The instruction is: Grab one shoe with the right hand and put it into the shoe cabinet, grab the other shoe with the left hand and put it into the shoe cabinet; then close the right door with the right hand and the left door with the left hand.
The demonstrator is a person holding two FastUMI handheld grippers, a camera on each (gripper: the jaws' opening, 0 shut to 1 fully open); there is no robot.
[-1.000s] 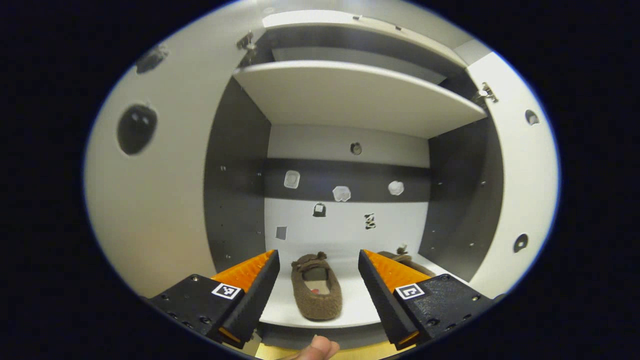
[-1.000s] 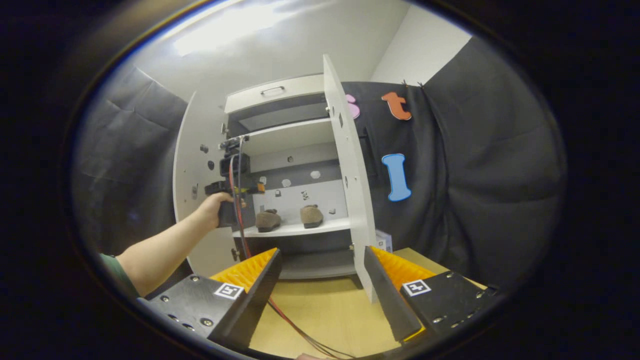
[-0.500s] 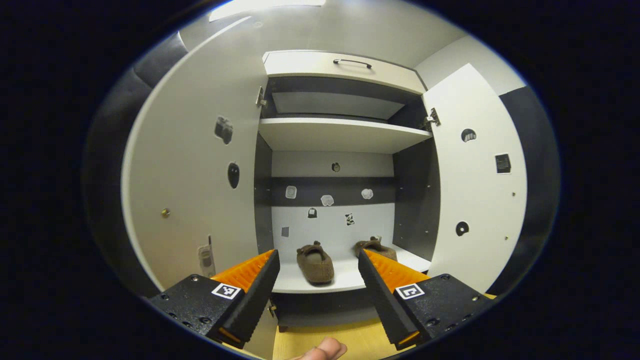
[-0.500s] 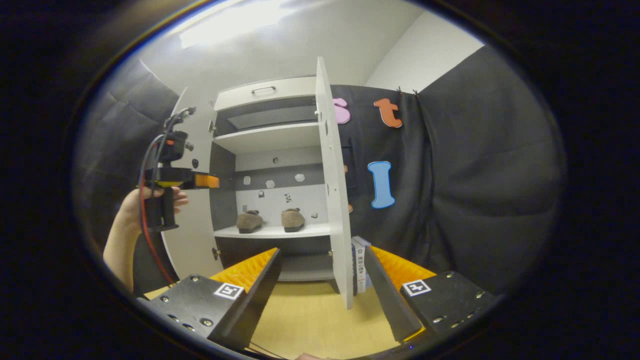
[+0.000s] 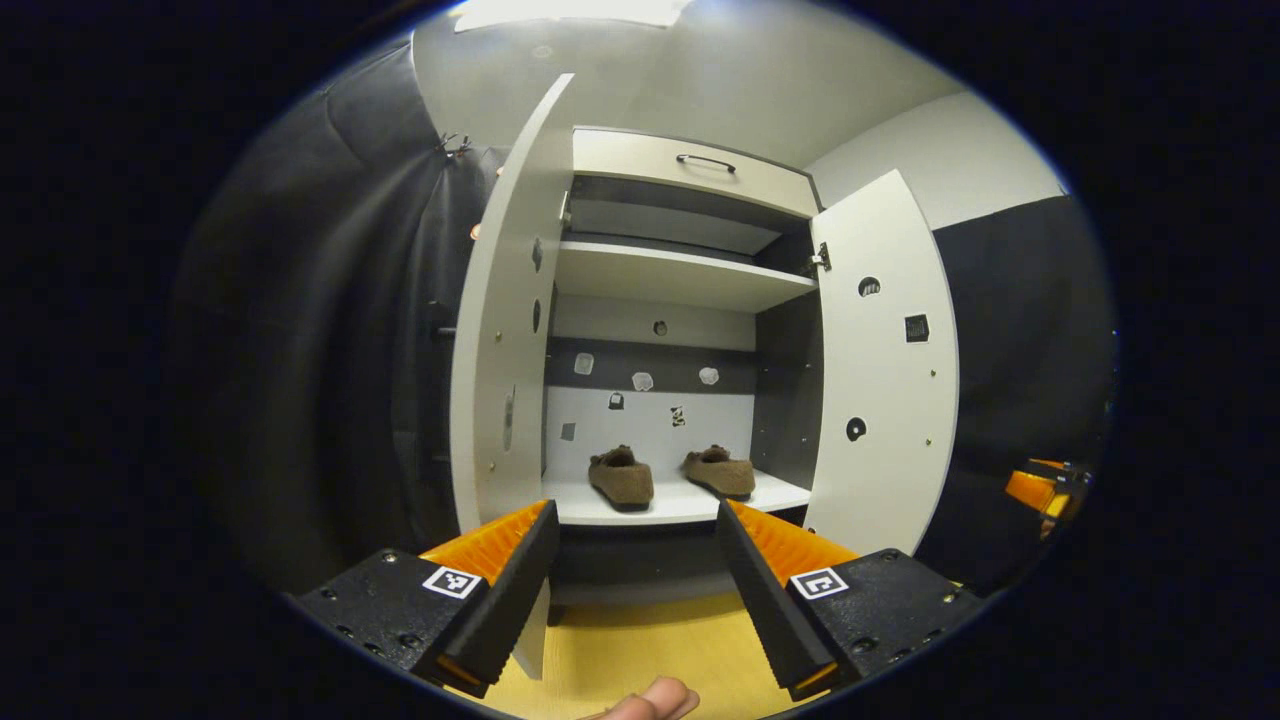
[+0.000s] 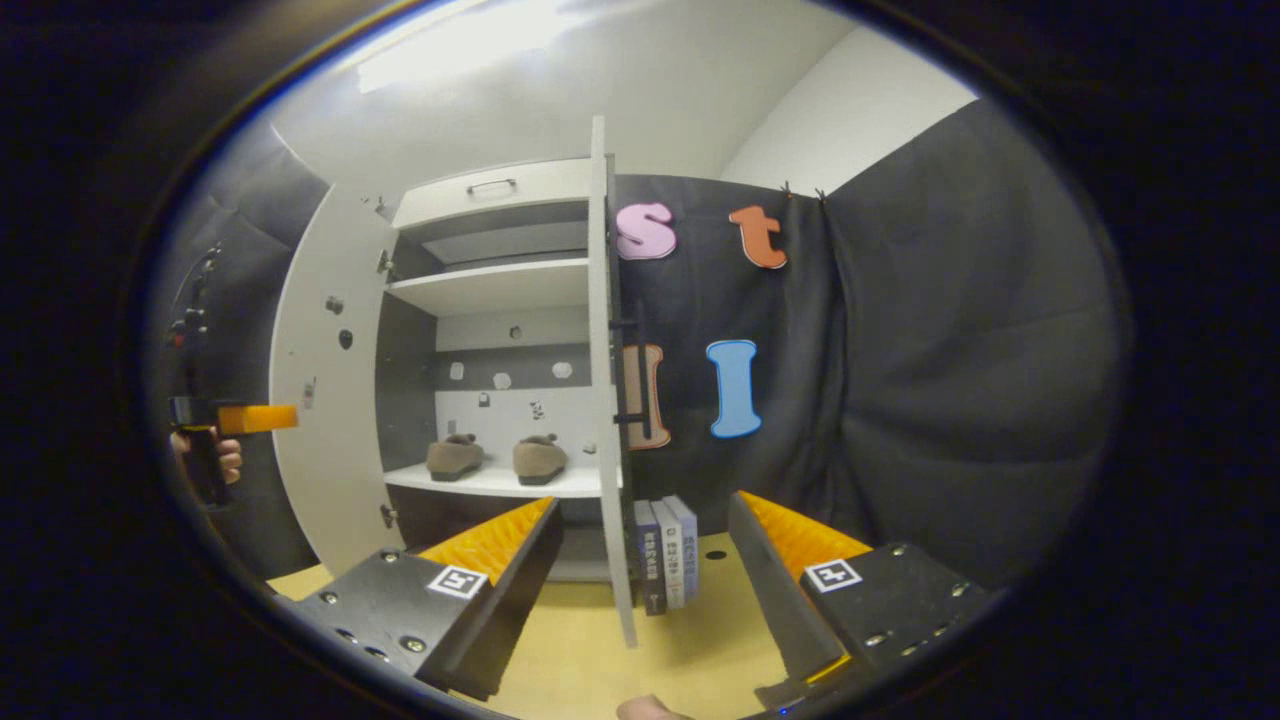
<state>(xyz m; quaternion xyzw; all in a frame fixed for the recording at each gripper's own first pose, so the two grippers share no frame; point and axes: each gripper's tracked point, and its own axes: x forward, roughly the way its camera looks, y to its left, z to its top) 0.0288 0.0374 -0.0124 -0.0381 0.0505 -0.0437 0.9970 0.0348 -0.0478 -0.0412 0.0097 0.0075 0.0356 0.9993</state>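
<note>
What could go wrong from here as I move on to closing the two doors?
1. The right door stands edge-on between the right tongs; a push on the thin edge may slip rather than swing it shut.
2. The books stand by that door's foot, so a low sweep might knock them.
3. Both shoes sit near the shelf front; a door could clip a heel.

2 brown fuzzy shoes [image 5: 621, 478] [image 5: 719, 472], white cabinet [image 5: 690, 275] with dark grey inside, orange-and-black gripper fingers [image 5: 497, 545], yellow wood floor [image 5: 640, 650].
</note>
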